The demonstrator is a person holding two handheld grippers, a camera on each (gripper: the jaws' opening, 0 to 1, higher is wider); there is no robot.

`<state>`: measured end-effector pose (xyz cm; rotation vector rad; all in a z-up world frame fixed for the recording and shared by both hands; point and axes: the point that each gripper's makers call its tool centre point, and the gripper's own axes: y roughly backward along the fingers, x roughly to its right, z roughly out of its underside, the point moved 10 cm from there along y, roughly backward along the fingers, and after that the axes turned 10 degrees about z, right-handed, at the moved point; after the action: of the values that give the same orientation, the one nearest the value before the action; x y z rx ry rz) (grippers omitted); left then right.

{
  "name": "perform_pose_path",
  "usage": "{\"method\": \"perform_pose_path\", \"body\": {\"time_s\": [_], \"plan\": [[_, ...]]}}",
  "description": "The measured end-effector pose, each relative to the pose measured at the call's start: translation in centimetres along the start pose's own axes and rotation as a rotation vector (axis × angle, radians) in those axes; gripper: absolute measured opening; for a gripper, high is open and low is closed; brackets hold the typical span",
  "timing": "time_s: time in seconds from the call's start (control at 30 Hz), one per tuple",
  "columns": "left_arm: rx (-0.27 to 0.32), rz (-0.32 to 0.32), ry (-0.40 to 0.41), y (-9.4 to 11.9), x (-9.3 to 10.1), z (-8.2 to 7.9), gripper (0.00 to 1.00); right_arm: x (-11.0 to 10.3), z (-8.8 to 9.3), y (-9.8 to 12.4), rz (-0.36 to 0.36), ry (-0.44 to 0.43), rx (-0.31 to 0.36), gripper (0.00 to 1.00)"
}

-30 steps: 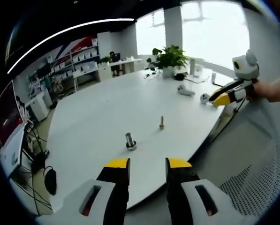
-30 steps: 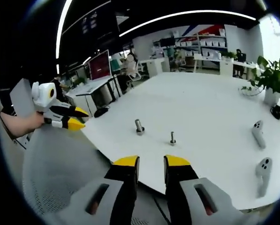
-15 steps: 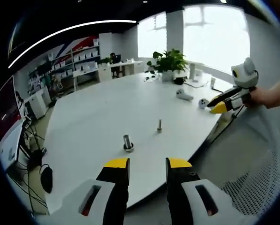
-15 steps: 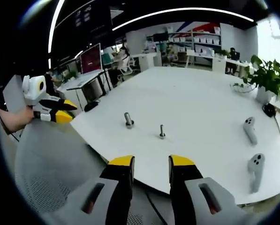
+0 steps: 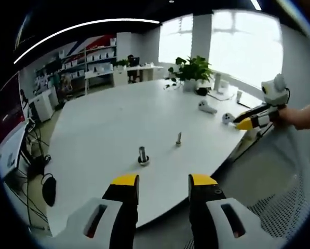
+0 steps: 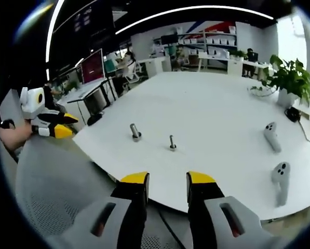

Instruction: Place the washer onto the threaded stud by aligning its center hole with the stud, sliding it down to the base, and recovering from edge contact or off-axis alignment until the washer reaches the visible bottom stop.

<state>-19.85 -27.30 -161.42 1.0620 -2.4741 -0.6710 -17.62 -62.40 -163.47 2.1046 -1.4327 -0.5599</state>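
Two metal studs stand upright on the white table [image 5: 103,119]. One is a thin threaded stud [image 5: 178,138] [image 6: 172,142]. To its left is a thicker post [image 5: 143,155] [image 6: 135,132] with a wider ring at its foot. Whether that ring is the washer is too small to tell. My left gripper [image 5: 164,181] hovers off the table's near edge, open, with nothing between its yellow-tipped jaws. My right gripper [image 6: 167,179] is also open and empty, short of the table edge. Each gripper appears in the other's view, hand-held: the right gripper [image 5: 248,120] and the left gripper [image 6: 56,127].
Two white hand controllers [image 6: 270,136] [image 6: 280,177] lie on the table's right part, and a potted plant [image 6: 287,78] stands beyond them. A grey mesh chair back [image 6: 51,192] is close below the grippers. Desks, monitors and shelves fill the room behind.
Both views have shifted a little, so the studs sit slightly farther off. The jaws of both grippers stand a bit wider apart. The studs themselves have not moved.
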Motion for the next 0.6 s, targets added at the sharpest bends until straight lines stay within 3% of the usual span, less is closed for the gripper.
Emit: {"method": "perform_pose_path", "body": {"time_s": [0.2, 0.33, 0.37, 0.6], "plan": [[0.015, 0.003, 0.057, 0.3, -0.4, -0.1, 0.4, 0.3, 0.0, 0.2, 0.006, -0.045, 0.016, 0.3], [0.001, -0.012, 0.058, 0.4, -1.0, 0.9, 0.39, 0.3, 0.2, 0.0, 0.004, -0.049, 0.003, 0.31], [0.016, -0.009, 0.092, 0.4, -1.1, 1.0, 0.38, 0.2, 0.3, -0.2, -0.001, -0.044, -0.009, 0.31], [0.063, -0.007, 0.103, 0.4, -1.3, 0.7, 0.31, 0.1, 0.4, -0.2, -0.013, -0.037, -0.028, 0.31]]}}
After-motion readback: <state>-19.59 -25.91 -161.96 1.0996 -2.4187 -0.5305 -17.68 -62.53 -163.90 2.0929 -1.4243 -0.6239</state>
